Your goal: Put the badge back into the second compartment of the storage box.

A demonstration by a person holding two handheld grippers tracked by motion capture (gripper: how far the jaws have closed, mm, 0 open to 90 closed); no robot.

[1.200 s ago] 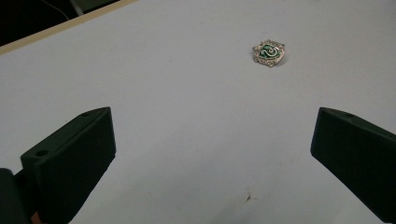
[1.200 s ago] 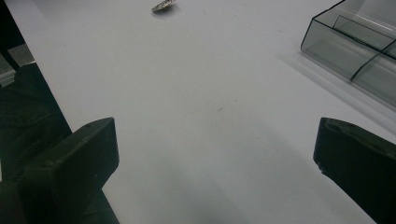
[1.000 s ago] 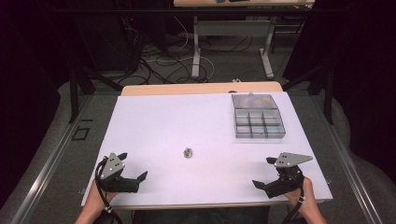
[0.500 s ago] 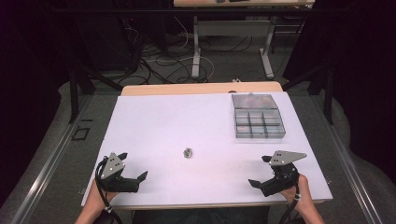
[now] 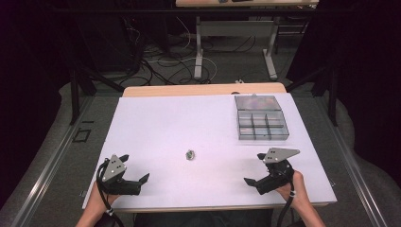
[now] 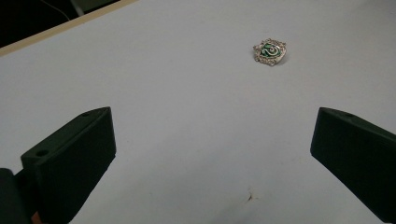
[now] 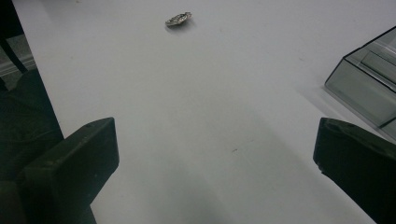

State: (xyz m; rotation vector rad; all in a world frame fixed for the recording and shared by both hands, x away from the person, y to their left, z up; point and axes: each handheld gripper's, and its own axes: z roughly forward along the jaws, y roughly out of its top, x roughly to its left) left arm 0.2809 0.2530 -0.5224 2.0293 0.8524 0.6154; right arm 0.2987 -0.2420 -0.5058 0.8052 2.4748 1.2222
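A small silver brooch with a green stone lies alone near the middle of the white table. It also lies ahead of the open left jaws and far ahead of the right jaws. My left gripper rests near the front left edge, open and empty. My right gripper is held at the front right, open and empty, pointing left towards the brooch. A clear grey compartment box stands at the back right; its corner is visible in the right gripper view.
The table's front edge runs just below both hands. A wooden strip borders the far edge. Beyond it are desk legs and cables on the floor. Dark surroundings flank both sides.
The right gripper has moved up and to the left from the front right corner, turning towards the middle of the table. The left gripper has stayed put.
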